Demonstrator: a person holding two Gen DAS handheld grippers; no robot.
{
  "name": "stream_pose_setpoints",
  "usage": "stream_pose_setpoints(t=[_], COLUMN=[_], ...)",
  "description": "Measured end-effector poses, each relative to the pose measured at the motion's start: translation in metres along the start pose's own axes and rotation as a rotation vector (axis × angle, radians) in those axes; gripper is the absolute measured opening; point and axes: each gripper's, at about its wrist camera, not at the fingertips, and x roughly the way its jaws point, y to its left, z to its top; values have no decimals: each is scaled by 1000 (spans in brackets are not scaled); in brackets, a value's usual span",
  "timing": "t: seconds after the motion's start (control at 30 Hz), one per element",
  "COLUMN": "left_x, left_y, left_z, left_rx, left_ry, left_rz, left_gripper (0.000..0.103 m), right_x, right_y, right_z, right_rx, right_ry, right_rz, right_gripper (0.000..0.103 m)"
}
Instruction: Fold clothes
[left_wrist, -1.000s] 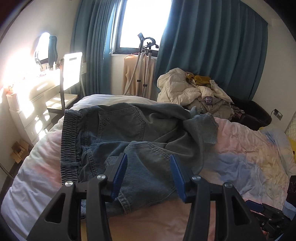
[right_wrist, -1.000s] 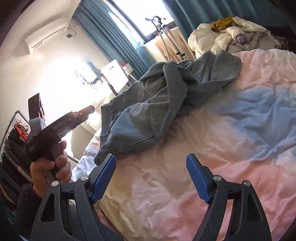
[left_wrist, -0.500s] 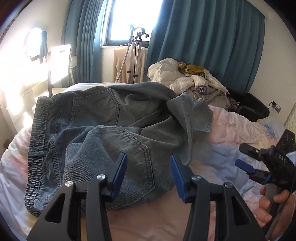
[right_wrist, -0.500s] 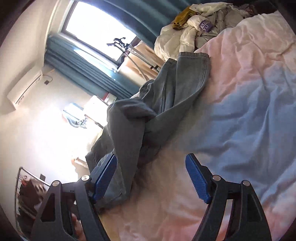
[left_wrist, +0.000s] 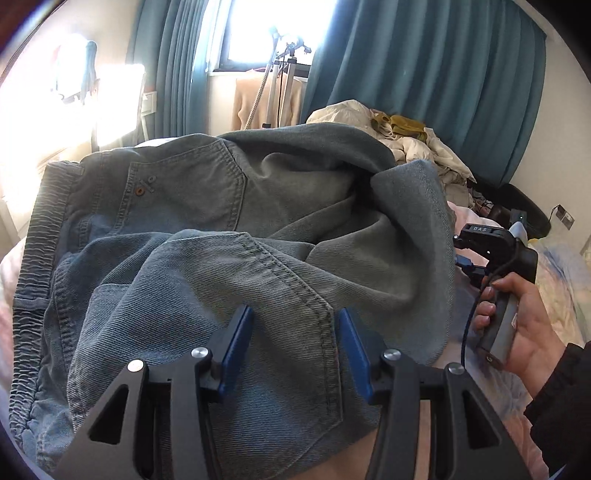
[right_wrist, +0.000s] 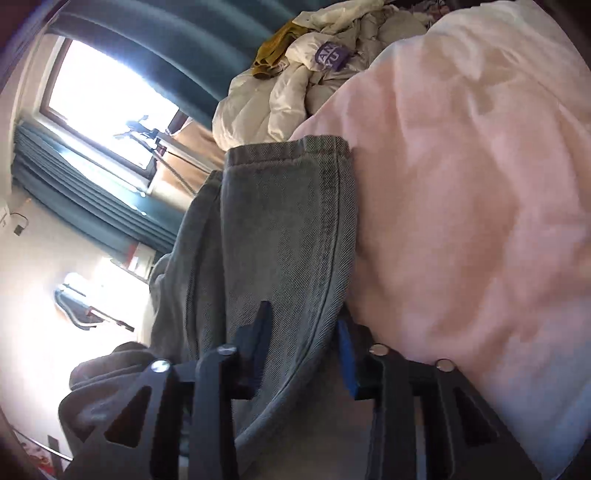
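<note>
Grey-blue denim shorts (left_wrist: 207, 236) lie crumpled on the bed, elastic waistband at the left, back pockets up. My left gripper (left_wrist: 291, 336) is open, its blue pads over the near back pocket. In the left wrist view the right gripper (left_wrist: 469, 264) is held by a hand at the right edge of the shorts. In the right wrist view the right gripper (right_wrist: 303, 339) straddles a leg of the shorts (right_wrist: 280, 229), with the denim between its pads (right_wrist: 345, 350). The jaws have narrowed around the fabric, but I cannot tell whether they pinch it.
The bed (right_wrist: 461, 184) has a pink and pale blue cover. A pile of cream and yellow clothes (left_wrist: 399, 136) lies at the far side. Teal curtains (left_wrist: 424, 66), a garment steamer (left_wrist: 273, 74) and a bright window stand behind. A chair (left_wrist: 118, 99) is at the left.
Both grippers moved in close over the shorts. The right gripper rolled sideways, came onto the leg of the shorts, and its jaws narrowed around the denim.
</note>
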Motion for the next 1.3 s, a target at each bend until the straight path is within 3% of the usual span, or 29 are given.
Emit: stream_pose_setpoints(t=[0.07,0.17,0.53,0.7,0.83,0.93,1.1,1.3], left_x=[-1,-8,-61,-76,-85,-91,-99,-98], left_y=[2,3,13,28,33,28,17,7], left_z=[1,3,9,12,14,14,10,8], left_rx=[-18,-30,-68,-138,-174,-137,-91,-60], left_ry=[2,-6,-105,-119,-108,-115,-114,-119], left_rz=[-17,-40,-100,-139,-173,-155,-145,-122], left_gripper=[49,49,49,49,49,49,49,49], right_x=[-6,-33,-198,-285,-333,-341,-318,-244], right_y=[-2,15,60,37,-13,-49,-70,10], right_z=[8,16,17,21,21,11,-13,-38], right_rx=[20,-51,-174,-142,-45,23,23,-198], right_ry=[-31,-72,-195,-350,-391,-363,-259,-71], right_rz=[-14,-54,-6,-7,-40,-34,-19,61], right_gripper=[3,3,2,0,0,0,0,3])
